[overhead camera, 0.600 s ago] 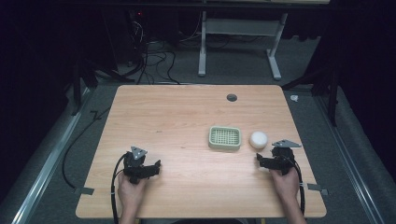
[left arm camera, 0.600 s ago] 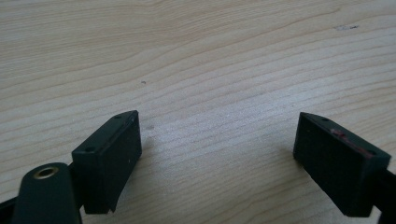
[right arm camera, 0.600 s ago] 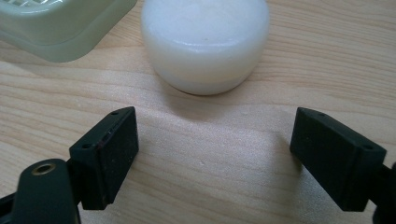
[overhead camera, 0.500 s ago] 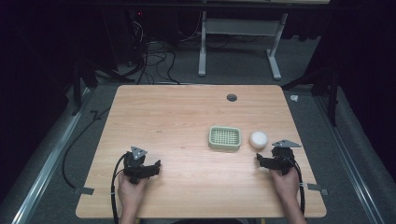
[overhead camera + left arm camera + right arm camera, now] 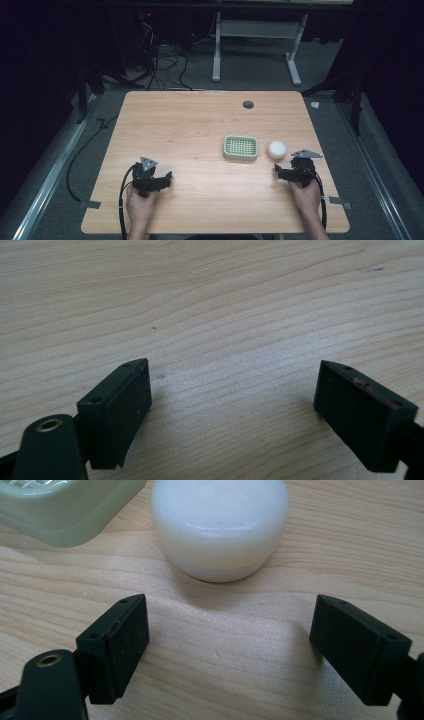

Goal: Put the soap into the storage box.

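Dim room, grey carpet floor [image 5: 260, 80], white desk frame [image 5: 255, 30], tangled cables [image 5: 160, 55].

A round white soap bar [image 5: 276, 149] lies just right of a pale green slatted plastic soap dish [image 5: 240, 148] on the light wooden table [image 5: 190, 130].

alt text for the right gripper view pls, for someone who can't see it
A round white soap bar sits on a pale wooden table, just ahead of the right tongs, whose two black jaws stand wide apart with nothing between them. The corner of a pale green soap dish lies beside the bar at top left.
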Motion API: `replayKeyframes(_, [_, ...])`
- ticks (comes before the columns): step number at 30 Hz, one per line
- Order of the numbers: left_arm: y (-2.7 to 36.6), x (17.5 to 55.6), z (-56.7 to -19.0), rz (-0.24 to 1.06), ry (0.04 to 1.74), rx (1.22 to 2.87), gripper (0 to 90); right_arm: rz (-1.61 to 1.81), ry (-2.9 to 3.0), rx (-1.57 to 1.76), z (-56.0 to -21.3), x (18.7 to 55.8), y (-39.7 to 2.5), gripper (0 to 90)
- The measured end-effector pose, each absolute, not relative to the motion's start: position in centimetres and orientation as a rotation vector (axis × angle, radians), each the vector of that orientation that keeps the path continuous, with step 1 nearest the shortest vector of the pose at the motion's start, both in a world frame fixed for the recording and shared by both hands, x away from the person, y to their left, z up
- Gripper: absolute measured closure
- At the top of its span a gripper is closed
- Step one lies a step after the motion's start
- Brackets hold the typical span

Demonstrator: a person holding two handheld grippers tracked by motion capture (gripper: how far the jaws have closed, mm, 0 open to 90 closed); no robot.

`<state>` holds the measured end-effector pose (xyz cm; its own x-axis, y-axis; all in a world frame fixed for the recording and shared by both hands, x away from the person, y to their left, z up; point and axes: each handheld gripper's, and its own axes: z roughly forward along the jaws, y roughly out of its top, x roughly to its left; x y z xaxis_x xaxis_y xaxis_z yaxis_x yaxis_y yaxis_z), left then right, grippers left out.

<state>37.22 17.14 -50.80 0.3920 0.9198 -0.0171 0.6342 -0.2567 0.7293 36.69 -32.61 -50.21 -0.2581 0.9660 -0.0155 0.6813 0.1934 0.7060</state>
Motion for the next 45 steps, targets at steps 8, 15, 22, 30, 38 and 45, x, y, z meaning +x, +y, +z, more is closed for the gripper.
replayKeyframes(8, [17.1,37.2,-50.8,0.554,1.327,1.993,16.0,0.817,2.011,1.538,-50.2,36.7,-32.6,16.3])
replayKeyframes(15, [17.1,37.2,-50.8,0.555,1.327,1.992,16.0,0.818,2.009,1.543,-50.2,36.7,-32.5,16.1])
replayKeyframes(22, [17.1,37.2,-50.8,0.554,1.326,1.996,16.0,0.812,2.013,1.547,-50.1,36.7,-32.6,17.3])
replayKeyframes(30, [17.1,37.2,-50.8,0.554,1.326,1.997,16.0,0.848,1.990,1.530,-49.1,36.4,-32.5,18.9])
replayKeyframes(38, [17.1,37.2,-50.8,0.554,1.326,1.997,15.9,0.873,1.994,1.511,-47.6,36.9,-32.1,17.6])
replayKeyframes(45, [17.1,37.2,-50.8,0.554,1.326,1.997,16.0,0.883,2.005,1.494,-46.9,37.5,-31.6,16.5])
